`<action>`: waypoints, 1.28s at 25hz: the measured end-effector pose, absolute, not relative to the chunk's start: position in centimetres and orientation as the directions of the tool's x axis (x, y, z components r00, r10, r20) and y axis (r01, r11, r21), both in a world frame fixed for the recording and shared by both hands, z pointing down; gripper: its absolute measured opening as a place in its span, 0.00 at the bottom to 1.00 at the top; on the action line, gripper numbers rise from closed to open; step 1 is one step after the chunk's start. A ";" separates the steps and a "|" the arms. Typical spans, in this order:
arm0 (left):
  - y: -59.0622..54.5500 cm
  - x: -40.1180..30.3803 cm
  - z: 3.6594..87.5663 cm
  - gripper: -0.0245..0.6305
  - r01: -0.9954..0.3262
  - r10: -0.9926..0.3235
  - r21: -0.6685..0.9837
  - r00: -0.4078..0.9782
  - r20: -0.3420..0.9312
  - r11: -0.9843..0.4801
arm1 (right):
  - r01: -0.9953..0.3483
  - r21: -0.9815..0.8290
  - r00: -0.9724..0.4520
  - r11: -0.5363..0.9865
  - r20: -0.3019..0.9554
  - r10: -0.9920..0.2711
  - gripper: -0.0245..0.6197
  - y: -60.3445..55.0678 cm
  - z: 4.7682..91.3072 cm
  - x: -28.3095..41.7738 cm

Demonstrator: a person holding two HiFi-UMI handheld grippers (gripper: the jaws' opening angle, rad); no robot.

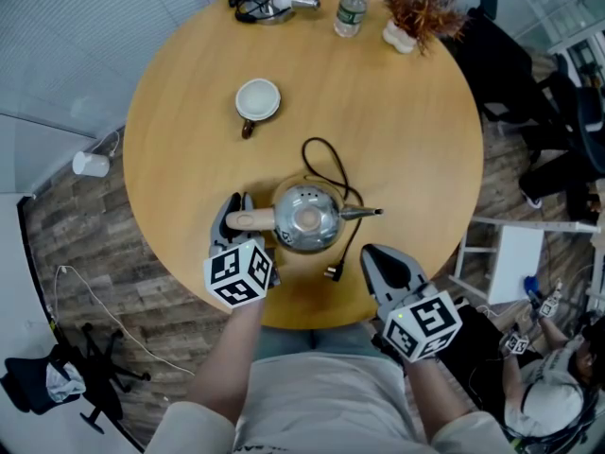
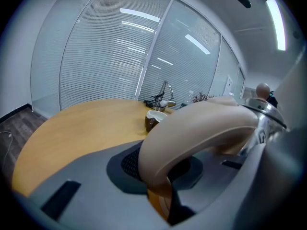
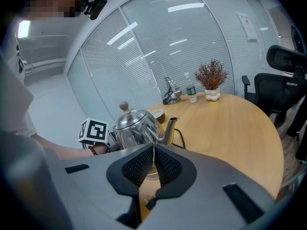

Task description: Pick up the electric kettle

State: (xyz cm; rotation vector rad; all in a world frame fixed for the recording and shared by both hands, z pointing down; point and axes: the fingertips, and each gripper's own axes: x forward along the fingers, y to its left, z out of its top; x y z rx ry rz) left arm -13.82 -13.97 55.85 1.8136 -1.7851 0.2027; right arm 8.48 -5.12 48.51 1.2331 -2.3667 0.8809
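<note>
The steel electric kettle [image 1: 307,218] stands near the front of the round wooden table [image 1: 406,112], spout to the right, beige handle [image 1: 251,219] to the left. My left gripper [image 1: 236,214] is shut on that handle; in the left gripper view the handle [image 2: 201,133] fills the space between the pads. My right gripper [image 1: 378,263] sits to the kettle's lower right, jaws shut with nothing between them. From the right gripper view the kettle [image 3: 136,126] shows just beyond the closed pads [image 3: 144,164]. The black power cord [image 1: 326,164] loops behind the kettle, and its plug [image 1: 333,272] lies at the front.
A white cup [image 1: 257,100] stands left of centre. At the far edge are a dish with cables [image 1: 269,3], a water bottle [image 1: 352,6] and a dried plant in a pot [image 1: 416,12]. Black office chairs [image 1: 529,93] stand to the right, and a person sits at the lower right.
</note>
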 end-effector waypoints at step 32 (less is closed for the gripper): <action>-13.2 -14.4 49.7 0.14 -0.950 -0.886 0.303 0.074 0.457 0.077 | -0.821 -0.354 -0.571 0.448 0.493 -0.657 0.09 -5.1 45.9 8.7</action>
